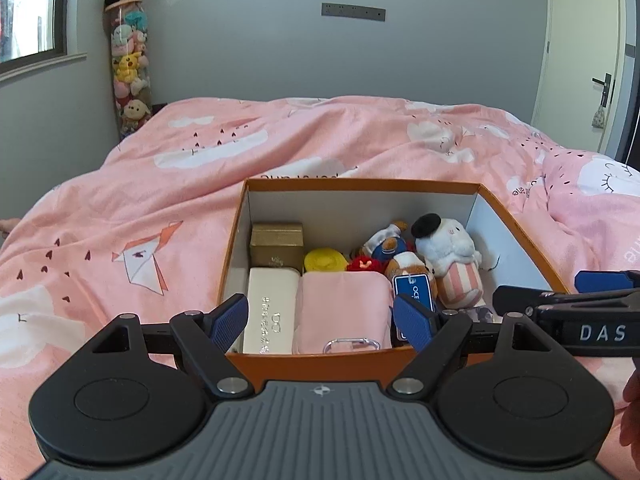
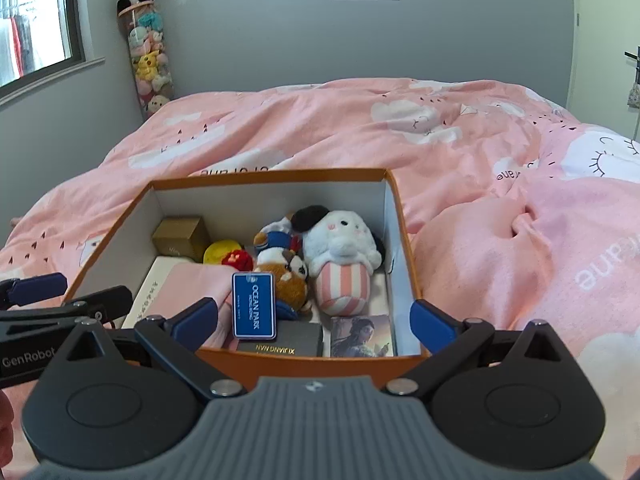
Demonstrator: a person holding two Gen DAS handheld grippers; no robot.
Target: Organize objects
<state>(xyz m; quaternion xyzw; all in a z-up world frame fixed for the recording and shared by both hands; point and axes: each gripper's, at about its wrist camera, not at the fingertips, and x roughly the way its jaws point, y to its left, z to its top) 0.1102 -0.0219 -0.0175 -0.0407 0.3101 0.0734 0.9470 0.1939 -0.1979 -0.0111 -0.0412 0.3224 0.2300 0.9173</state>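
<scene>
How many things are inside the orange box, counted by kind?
Plush toys: 4, namely white plush, brown plush, yellow toy, red toy
Small boxes and cases: 3, namely gold box, white case, dark box
Pink cloth: 1
Picture card: 1
Blue tag: 1
Total: 10

Orange box on pink bedspread, plush toys inside, left gripper jaws spread

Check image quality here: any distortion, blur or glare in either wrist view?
Left wrist: fisheye bends the door frame; window bright, not blown; box sharp. Right wrist: same curvature, dark corners; blue tag text legible, no glare.
</scene>
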